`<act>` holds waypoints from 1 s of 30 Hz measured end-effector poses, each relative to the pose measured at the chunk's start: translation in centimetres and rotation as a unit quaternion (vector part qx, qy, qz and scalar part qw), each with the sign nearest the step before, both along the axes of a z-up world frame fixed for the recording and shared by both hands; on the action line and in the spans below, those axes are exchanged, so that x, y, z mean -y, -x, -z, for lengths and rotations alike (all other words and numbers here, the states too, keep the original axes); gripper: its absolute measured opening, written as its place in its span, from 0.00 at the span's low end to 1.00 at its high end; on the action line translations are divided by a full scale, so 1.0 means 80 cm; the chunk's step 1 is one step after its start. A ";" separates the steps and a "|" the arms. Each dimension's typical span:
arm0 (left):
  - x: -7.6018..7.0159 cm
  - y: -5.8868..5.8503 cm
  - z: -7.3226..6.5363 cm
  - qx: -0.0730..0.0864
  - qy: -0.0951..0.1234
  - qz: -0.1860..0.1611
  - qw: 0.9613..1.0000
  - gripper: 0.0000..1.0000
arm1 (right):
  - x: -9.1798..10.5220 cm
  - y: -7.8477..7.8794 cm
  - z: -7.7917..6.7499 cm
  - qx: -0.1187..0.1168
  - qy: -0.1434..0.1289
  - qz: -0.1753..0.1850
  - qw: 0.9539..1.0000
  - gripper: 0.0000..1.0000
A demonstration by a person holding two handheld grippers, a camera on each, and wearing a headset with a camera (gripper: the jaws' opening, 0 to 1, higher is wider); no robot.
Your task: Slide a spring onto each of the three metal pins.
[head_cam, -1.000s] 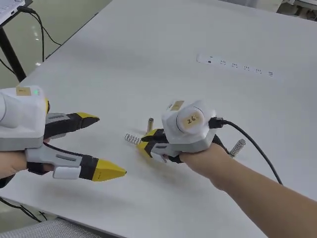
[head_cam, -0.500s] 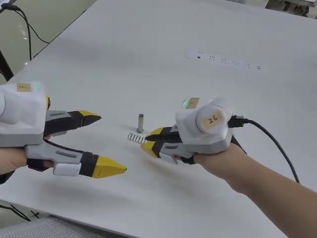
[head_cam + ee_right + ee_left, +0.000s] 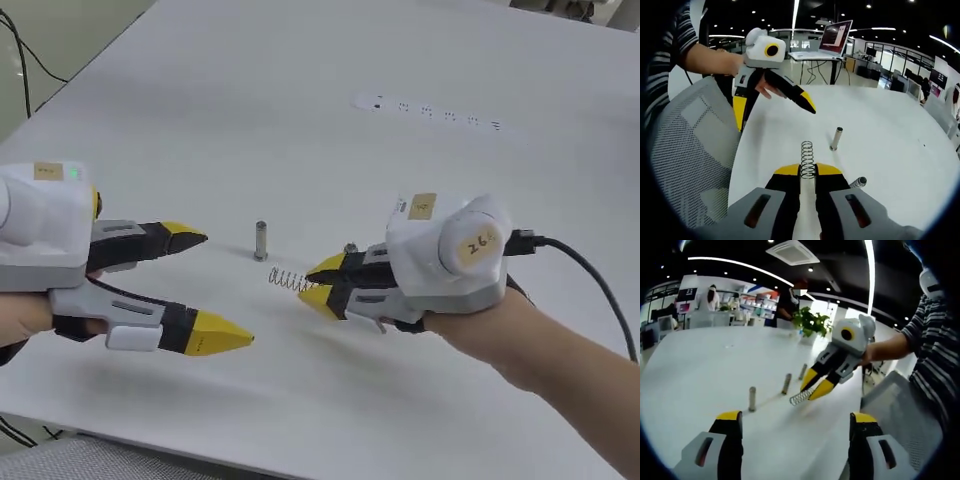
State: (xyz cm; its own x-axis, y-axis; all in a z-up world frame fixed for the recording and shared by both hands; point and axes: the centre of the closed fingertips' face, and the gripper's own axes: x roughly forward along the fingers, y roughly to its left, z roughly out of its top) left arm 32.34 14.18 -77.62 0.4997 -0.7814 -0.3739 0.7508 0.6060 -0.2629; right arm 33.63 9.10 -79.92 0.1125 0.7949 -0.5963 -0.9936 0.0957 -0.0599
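**Spring clamped level beside the pins**

The right gripper point(image 3: 315, 283) pinches one end of the thin steel coil spring point(image 3: 287, 280) over the white workbench point(image 3: 300, 120). The spring's long axis lies nearly level, free end toward the wide-open left gripper point(image 3: 228, 290). A short upright grey metal pin point(image 3: 261, 241) stands near that end, apart from it. A second pin point(image 3: 350, 249) stands beside the jaws, and a white power strip point(image 3: 430, 112) lies well beyond.

The left white-and-black handheld gripper with yellow jaw tips point(image 3: 226, 289) is held in the left hand point(image 3: 18, 320), its jaws spread wide apart and pointed toward the right. The right gripper of the same make point(image 3: 311, 282) is grasped by the right hand point(image 3: 468, 326), the bare forearm point(image 3: 575, 375) reaching in from the lower right. Its jaws are pointed toward the left and are closed on one end of a thin metal coil spring point(image 3: 286, 279).
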 end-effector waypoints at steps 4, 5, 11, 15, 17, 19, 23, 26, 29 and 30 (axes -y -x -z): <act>0.004 -0.001 0.001 -0.002 -0.004 0.010 1.000 0.82 | 0.008 0.006 -0.003 0.016 0.006 -0.018 1.000 0.08; 0.005 0.000 0.001 -0.002 -0.002 0.014 1.000 0.80 | 0.009 0.007 -0.004 0.020 0.007 -0.023 1.000 0.08; 0.020 0.002 0.002 -0.005 -0.002 0.036 0.999 0.73 | 0.015 0.016 -0.008 0.038 0.009 -0.045 0.998 0.08; 0.034 0.005 0.001 -0.007 0.001 0.059 0.998 0.64 | 0.020 0.021 -0.012 0.045 0.007 -0.053 0.998 0.08; 0.041 0.006 0.000 -0.005 0.001 0.070 0.998 0.60 | 0.023 0.022 -0.013 0.043 0.005 -0.052 0.998 0.08; 0.047 0.005 -0.002 0.000 0.001 0.077 0.997 0.58 | 0.026 0.022 -0.014 0.040 0.000 -0.047 0.998 0.08; 0.057 0.004 -0.003 -0.001 0.003 0.098 0.995 0.49 | 0.030 0.023 -0.019 0.039 -0.006 -0.042 0.998 0.08; 0.062 0.001 -0.008 0.006 0.009 0.104 0.995 0.43 | 0.030 0.025 -0.025 0.037 -0.013 -0.041 0.998 0.08; 0.067 -0.002 -0.011 0.009 0.013 0.109 0.994 0.38 | 0.029 0.029 -0.030 0.038 -0.018 -0.046 0.998 0.08; 0.070 -0.001 -0.012 0.011 0.013 0.114 0.993 0.36 | 0.029 0.029 -0.031 0.038 -0.019 -0.047 0.998 0.08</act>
State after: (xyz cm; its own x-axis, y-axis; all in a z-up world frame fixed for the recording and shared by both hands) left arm 32.44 8.58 -76.69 0.3156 -0.8847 -0.3431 0.8738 0.4119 -0.2585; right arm 31.27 6.78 -77.48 0.0797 0.8260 -0.5581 -0.9911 0.0059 -0.1329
